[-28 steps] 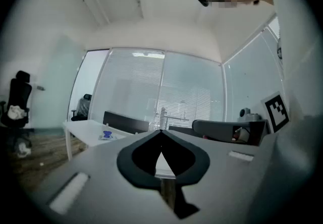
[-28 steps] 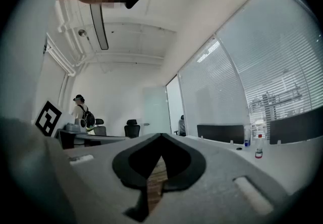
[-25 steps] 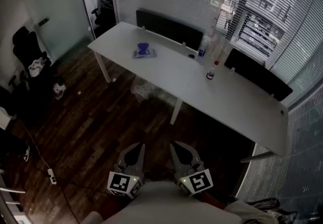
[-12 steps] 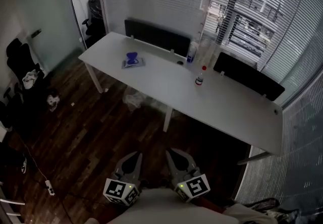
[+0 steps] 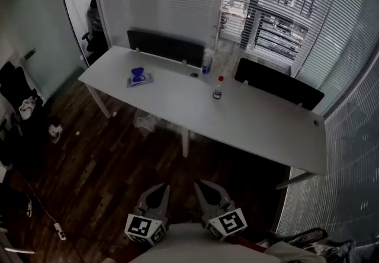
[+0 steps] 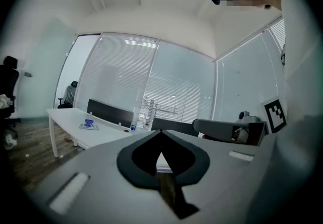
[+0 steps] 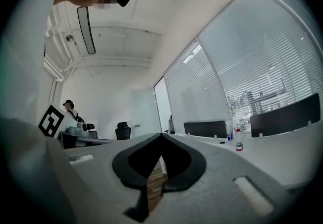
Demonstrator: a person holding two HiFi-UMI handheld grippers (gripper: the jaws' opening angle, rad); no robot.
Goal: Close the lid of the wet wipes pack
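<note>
The wet wipes pack (image 5: 139, 78) lies on the far left part of the long white table (image 5: 254, 119), its blue lid standing up open. It shows small in the left gripper view as the pack (image 6: 89, 125). Both grippers are held close to my body, far from the table. My left gripper (image 5: 159, 189) is shut, its tips meeting with nothing between them. My right gripper (image 5: 203, 186) is shut and empty too. In the gripper views the jaws meet at the tips of left (image 6: 161, 131) and right (image 7: 161, 135).
A small bottle with a red cap (image 5: 217, 89) and a blue-capped bottle (image 5: 206, 61) stand mid-table. Two dark screens (image 5: 166, 47) line the table's far edge. Dark wood floor (image 5: 106, 161) lies between me and the table. Office chairs (image 5: 18, 108) stand at left.
The head view has shifted: the table and wipes pack slid left and slightly up in the picture. Both grippers stay shut near my body.
</note>
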